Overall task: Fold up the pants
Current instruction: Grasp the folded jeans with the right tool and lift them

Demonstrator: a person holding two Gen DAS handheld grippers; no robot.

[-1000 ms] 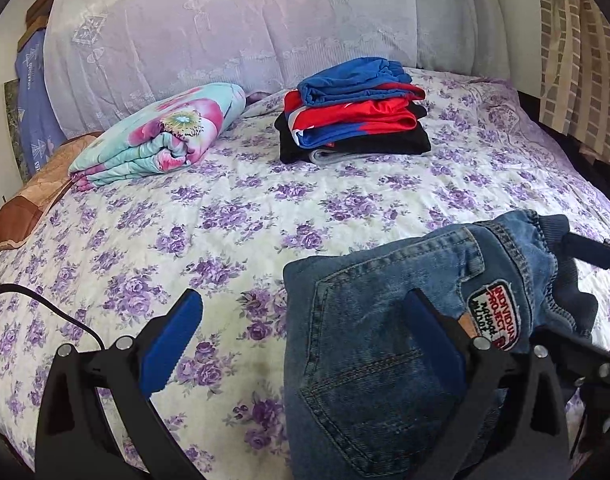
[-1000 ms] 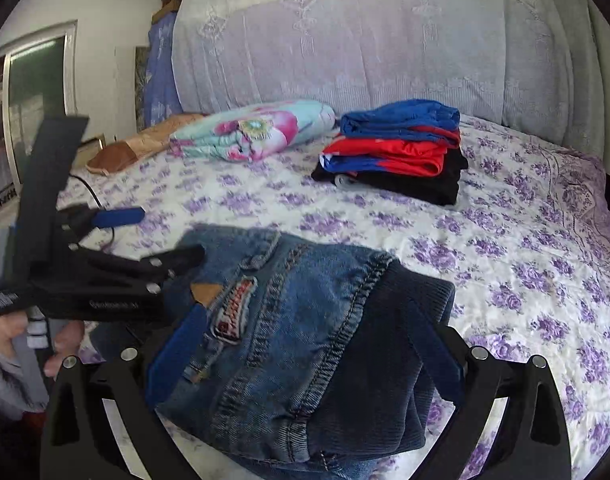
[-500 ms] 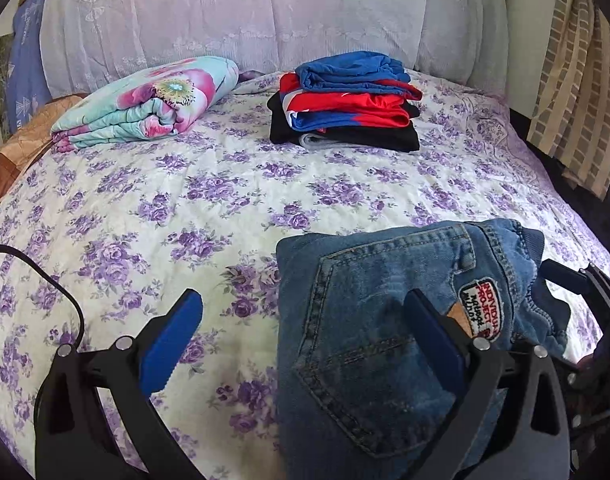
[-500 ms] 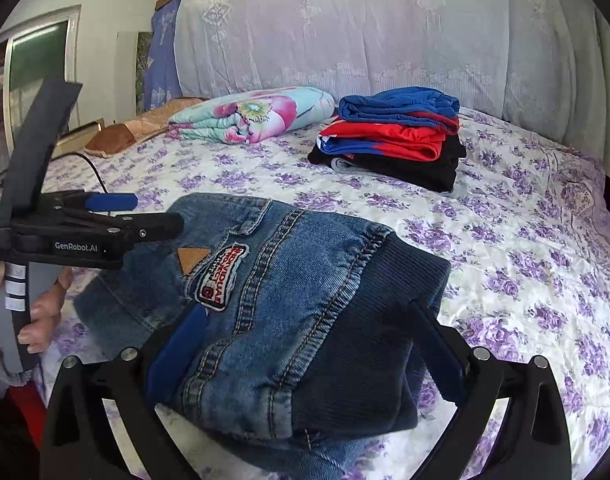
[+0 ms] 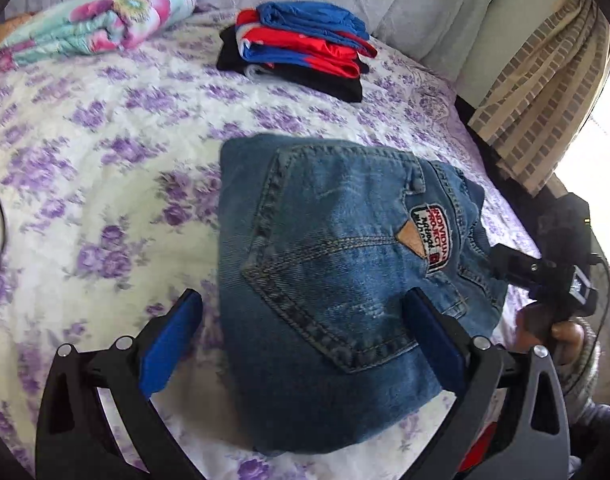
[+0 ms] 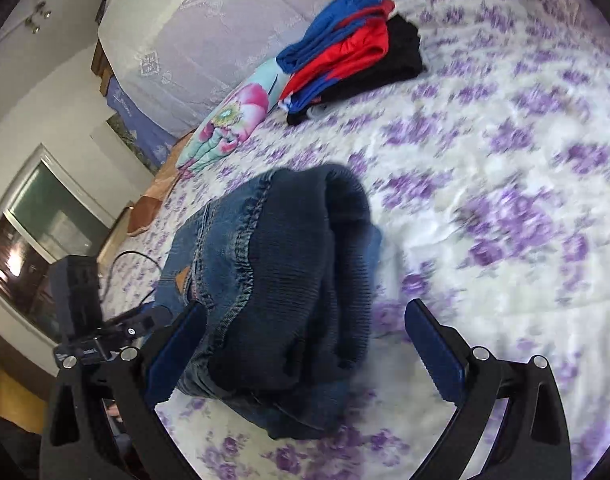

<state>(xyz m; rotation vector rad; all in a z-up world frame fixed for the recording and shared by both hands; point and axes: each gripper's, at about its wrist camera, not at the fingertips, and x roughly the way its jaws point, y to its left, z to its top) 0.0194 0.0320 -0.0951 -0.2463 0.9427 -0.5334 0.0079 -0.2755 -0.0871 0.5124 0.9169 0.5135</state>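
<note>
Folded blue jeans (image 5: 337,280) with a back-pocket patch lie on the purple-flowered bedspread (image 5: 105,160). My left gripper (image 5: 301,344) is open, its jaws wide apart above the near end of the jeans, holding nothing. My right gripper (image 6: 305,352) is open over the dark ribbed waistband end of the jeans (image 6: 289,280), holding nothing. The right gripper also shows at the right edge of the left wrist view (image 5: 545,268); the left gripper shows at the left edge of the right wrist view (image 6: 117,332).
A stack of folded blue, red and black clothes (image 5: 301,48) sits at the far side of the bed. A folded floral blanket (image 5: 93,28) lies to its left. A draped headboard (image 6: 209,32) stands behind. A checked curtain (image 5: 545,92) hangs at right.
Both grippers have lifted and tilted down over the folded jeans. The right wrist view has rolled sharply and is blurred with motion. The jeans lie where they were.
</note>
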